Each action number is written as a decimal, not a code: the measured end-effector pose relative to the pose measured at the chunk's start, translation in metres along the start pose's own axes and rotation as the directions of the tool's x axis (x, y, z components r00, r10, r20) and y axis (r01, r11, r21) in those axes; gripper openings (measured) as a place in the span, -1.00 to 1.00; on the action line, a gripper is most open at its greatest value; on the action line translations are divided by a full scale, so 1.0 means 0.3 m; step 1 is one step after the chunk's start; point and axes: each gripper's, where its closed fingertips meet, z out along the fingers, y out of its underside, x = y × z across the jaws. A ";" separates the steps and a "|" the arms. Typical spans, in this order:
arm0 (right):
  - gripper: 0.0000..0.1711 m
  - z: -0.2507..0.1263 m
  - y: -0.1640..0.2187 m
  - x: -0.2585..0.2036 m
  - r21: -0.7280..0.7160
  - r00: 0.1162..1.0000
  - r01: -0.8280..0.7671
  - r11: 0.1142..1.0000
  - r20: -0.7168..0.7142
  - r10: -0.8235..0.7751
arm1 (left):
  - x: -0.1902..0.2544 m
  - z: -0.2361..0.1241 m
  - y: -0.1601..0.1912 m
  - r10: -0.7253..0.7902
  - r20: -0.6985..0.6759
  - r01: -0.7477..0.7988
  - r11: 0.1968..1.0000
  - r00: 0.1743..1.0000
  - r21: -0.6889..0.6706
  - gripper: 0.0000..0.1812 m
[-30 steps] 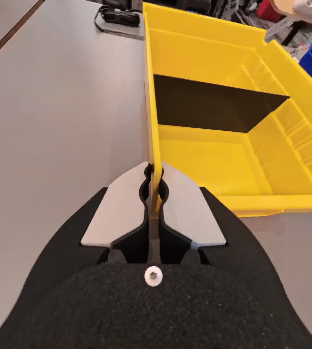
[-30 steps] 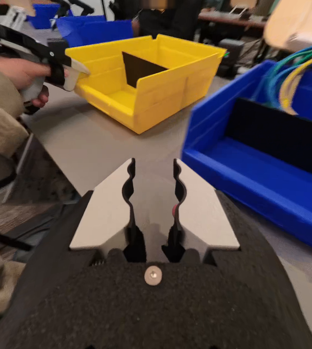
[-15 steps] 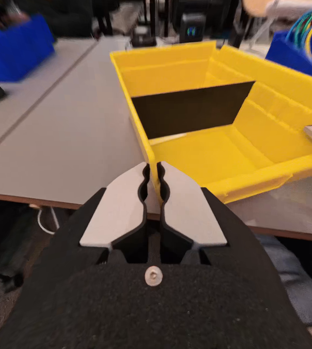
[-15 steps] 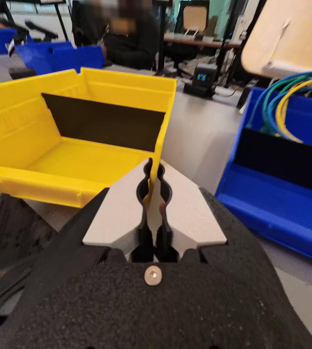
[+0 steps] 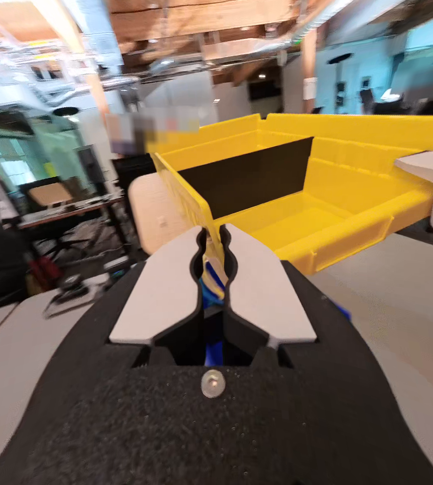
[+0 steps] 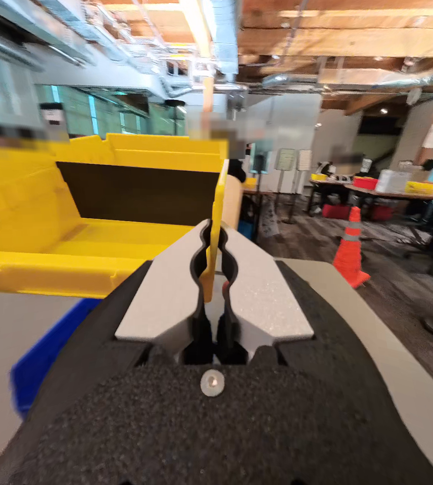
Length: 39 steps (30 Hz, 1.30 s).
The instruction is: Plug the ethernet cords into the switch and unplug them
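Observation:
A yellow bin (image 5: 315,217) with a black divider (image 5: 244,178) hangs in the air, empty inside. My left gripper (image 5: 213,232) is shut on its left side wall. My right gripper (image 6: 215,225) is shut on its right side wall, with the bin (image 6: 52,267) and its divider (image 6: 142,191) to its left. The right gripper's finger (image 5: 430,170) shows at the right edge of the left wrist view. No switch is in view. Blurred blue and yellow shapes (image 5: 212,283) show in the gap between my left fingers; I cannot tell whether they are cords.
A blue bin (image 6: 47,349) sits on the grey table (image 5: 393,301) below the yellow bin. An orange traffic cone (image 6: 349,249) stands on the floor to the right. Desks, chairs and people are farther back in the room.
My right gripper went from open to shut on the bin's right wall. Both grippers have raised the yellow bin off the table, and it is now above the blue bin.

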 end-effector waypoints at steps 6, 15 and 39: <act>-0.98 0.027 0.347 0.567 -0.209 0.988 0.014 0.978 -0.150 -0.046 | 0.507 0.369 0.188 -0.044 -0.106 0.027 0.988 0.993 -0.155 -0.90; -0.97 -0.024 0.753 0.888 -0.462 0.995 -0.002 0.887 -0.087 -0.044 | 0.874 0.513 0.506 -0.062 -0.126 0.028 0.965 0.990 -0.260 -0.91; -0.47 0.032 0.521 0.362 -0.289 0.996 -0.050 0.956 0.060 0.070 | -0.069 0.008 0.551 -0.058 0.121 0.092 0.949 0.991 -0.302 -0.35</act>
